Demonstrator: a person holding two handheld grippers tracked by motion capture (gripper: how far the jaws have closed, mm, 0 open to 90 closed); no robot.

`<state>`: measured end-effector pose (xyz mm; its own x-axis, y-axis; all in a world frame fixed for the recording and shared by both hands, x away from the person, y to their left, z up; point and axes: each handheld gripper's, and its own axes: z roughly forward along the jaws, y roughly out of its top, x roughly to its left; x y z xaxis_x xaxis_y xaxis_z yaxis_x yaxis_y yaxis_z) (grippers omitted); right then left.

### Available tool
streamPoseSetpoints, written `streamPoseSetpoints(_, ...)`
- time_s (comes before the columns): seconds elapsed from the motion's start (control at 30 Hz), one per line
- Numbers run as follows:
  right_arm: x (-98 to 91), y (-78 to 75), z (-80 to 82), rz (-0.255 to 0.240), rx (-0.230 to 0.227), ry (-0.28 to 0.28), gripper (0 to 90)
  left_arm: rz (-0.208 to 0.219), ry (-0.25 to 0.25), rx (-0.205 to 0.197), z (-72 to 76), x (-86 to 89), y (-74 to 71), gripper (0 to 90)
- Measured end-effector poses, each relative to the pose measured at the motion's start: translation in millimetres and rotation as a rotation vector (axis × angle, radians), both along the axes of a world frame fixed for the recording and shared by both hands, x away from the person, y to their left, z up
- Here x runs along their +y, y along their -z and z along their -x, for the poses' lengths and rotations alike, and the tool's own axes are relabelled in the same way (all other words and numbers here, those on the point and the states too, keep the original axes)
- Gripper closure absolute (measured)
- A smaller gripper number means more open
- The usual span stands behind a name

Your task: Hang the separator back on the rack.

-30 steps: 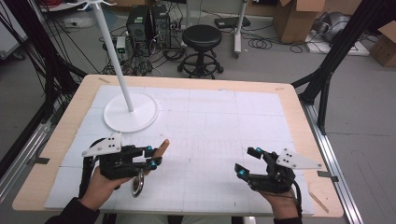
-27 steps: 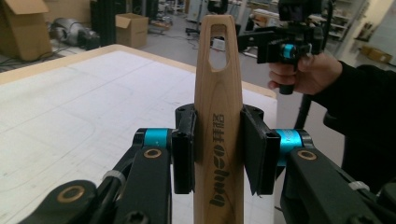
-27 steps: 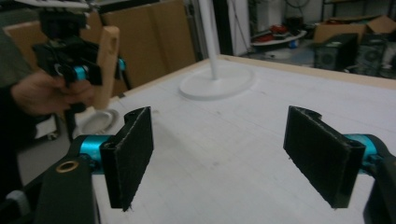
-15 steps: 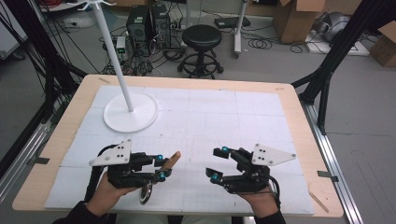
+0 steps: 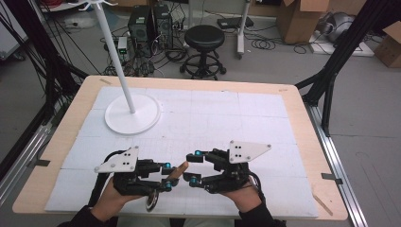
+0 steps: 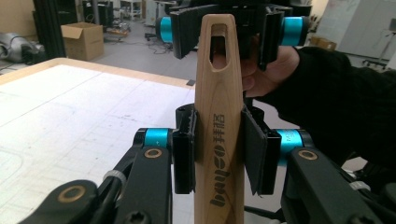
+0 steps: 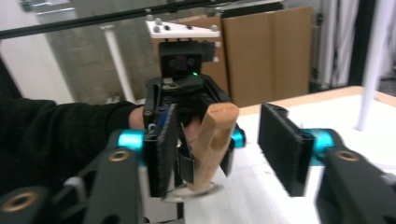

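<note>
A wooden handle (image 6: 219,116) with a slot near its end and dark printed lettering belongs to a utensil. Its round metal part (image 5: 152,202) hangs at the table's front edge. My left gripper (image 5: 166,176) is shut on the handle's middle, with both pads pressed to the wood in the left gripper view. My right gripper (image 5: 191,166) faces it from the right, and its jaws have just been closing. They stand on either side of the handle's tip (image 7: 215,135), and a gap still shows at the right pad (image 7: 282,149).
A white pole on a round white base (image 5: 132,116) stands at the back left of the white mat (image 5: 236,118). Beyond the wooden table edge (image 5: 293,94) are a black stool, cables and cardboard boxes.
My right gripper has travelled left across the mat until its jaws straddle the handle's tip, and the jaws have narrowed. My left gripper has shifted slightly right with the handle still in it.
</note>
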<state>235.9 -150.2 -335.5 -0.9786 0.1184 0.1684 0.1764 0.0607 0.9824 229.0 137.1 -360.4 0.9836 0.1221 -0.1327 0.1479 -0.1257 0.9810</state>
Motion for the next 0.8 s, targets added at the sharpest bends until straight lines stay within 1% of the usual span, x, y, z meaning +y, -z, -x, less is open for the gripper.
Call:
streamPoseSetpoints(0.1,4.9,0.1,-1.8,0.002,-0.002,-0.03,55.8,0.015,0.02,0.003,0.7,-0.6,-0.2,67.3)
streamPoseSetpoints(0.3,11.6,0.2,-4.2,0.0,-0.014,-0.08,68.3,0.024,0.034,0.004,0.5,-0.7,0.0,67.3)
streamPoseSetpoints(0.43,12.2,-0.9,-4.0,-0.003,-0.021,-0.092,69.5,0.032,0.041,0.005,0.6,-0.4,-0.2,67.3)
streamPoseSetpoints(0.47,12.3,-1.0,-4.1,-0.006,-0.016,-0.093,69.7,0.033,0.042,0.008,0.3,-0.3,-0.1,67.2)
streamPoseSetpoints(0.53,12.6,-1.1,-4.2,-0.013,-0.003,-0.09,70.1,0.036,0.047,0.01,-0.3,-0.1,0.0,67.2)
streamPoseSetpoints(0.73,15.5,-3.8,-2.0,-0.015,0.003,-0.072,70.5,0.049,0.053,0.015,-1.3,1.8,-0.4,67.2)
streamPoseSetpoints(0.8,17.1,-5.5,-0.6,-0.001,0.002,-0.065,70.6,0.049,0.054,0.014,-1.4,2.5,-0.2,67.1)
